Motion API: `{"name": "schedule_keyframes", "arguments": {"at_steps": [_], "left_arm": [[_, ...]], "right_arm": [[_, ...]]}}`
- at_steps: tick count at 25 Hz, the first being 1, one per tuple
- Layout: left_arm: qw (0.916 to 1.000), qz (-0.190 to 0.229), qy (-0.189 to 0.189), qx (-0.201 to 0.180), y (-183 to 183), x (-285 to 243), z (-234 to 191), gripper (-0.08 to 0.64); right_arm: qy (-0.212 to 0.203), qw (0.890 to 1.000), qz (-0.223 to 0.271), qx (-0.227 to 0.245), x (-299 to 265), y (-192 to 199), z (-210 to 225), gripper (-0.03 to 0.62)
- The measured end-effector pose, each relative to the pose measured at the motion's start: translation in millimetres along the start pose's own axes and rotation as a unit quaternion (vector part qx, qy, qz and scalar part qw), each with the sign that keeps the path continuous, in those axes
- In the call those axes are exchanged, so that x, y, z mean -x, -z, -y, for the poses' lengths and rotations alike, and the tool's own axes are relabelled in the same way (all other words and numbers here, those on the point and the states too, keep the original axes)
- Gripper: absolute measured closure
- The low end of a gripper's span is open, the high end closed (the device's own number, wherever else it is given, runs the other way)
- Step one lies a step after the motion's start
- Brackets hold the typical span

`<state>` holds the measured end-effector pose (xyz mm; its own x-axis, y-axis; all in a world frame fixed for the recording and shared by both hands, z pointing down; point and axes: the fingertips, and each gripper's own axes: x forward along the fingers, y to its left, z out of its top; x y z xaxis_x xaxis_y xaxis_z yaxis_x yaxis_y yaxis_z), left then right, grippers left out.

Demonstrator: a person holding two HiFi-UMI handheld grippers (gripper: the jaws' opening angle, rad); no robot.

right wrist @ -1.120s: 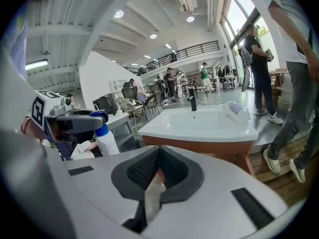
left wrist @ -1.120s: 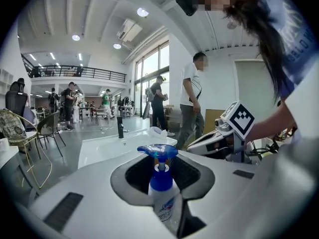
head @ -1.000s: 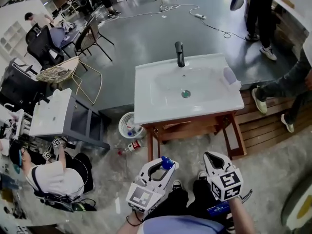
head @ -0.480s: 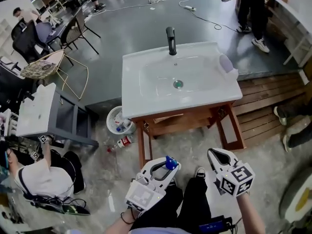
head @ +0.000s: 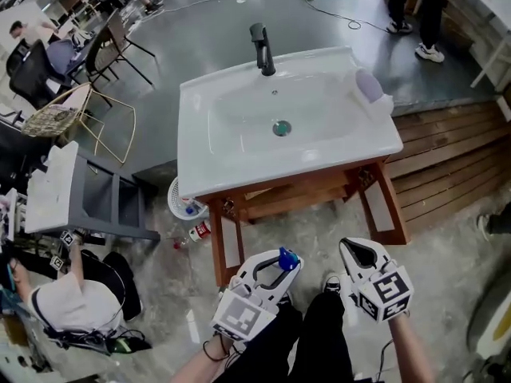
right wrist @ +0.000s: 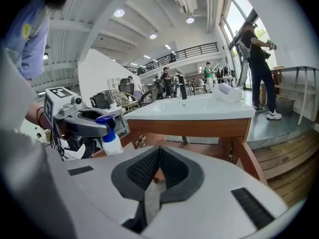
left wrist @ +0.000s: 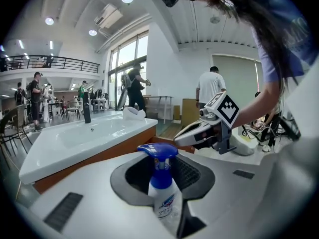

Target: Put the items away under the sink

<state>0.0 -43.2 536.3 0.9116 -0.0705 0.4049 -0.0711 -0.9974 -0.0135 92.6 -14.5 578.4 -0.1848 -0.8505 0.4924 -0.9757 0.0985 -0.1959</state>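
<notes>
A small white spray bottle with a blue trigger head [head: 286, 259] is held upright in my left gripper [head: 275, 270], which is shut on its body [left wrist: 162, 190]. My right gripper [head: 357, 254] is beside it on the right, shut with nothing between its fingers [right wrist: 158, 156]. Both hover low, just in front of the white sink [head: 200, 134] on its wooden stand [head: 299, 191]. A wooden shelf [head: 279, 202] shows under the basin. In the right gripper view the bottle [right wrist: 110, 142] and the sink [right wrist: 199, 112] are ahead.
A black faucet [head: 259, 48] and a pale lilac item [head: 369, 86] are on the sink. Left of the stand is a white basket [head: 184, 206] and a bottle on the floor [head: 196, 231]. A grey cabinet [head: 88, 202] and a seated person [head: 68, 306] are at left, wooden decking [head: 447, 174] at right.
The view has closed in on the sink, which now sits larger and nearer. Both grippers stay low in front of me, the left still holding the spray bottle.
</notes>
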Motion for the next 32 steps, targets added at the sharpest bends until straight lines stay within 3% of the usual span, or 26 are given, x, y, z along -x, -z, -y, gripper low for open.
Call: {"name": "schedule_keyframes", "arguments": {"at_steps": [7, 16, 21, 26, 32], "left_arm": [[0.9999, -0.012, 0.002, -0.005, 23, -64, -10, 0.462], [0.9992, -0.03, -0.02, 0.02, 64, -134, -35, 0.463], [0.9987, -0.046, -0.02, 0.008, 82, -166, -43, 0.465], [0.9991, -0.038, -0.018, -0.001, 97, -196, -48, 0.465], [0.9987, -0.012, -0.047, 0.014, 116, -225, -71, 0.465]], "right_arm": [[-0.029, 0.999, -0.008, -0.029, -29, 36, 25, 0.575], [-0.037, 0.999, -0.003, -0.036, -59, 57, 62, 0.575], [-0.034, 0.999, -0.001, -0.029, -73, 61, 81, 0.575], [-0.026, 0.999, 0.002, -0.04, -80, 71, 97, 0.575], [-0.013, 0.999, 0.009, -0.045, -91, 93, 109, 0.575]]}}
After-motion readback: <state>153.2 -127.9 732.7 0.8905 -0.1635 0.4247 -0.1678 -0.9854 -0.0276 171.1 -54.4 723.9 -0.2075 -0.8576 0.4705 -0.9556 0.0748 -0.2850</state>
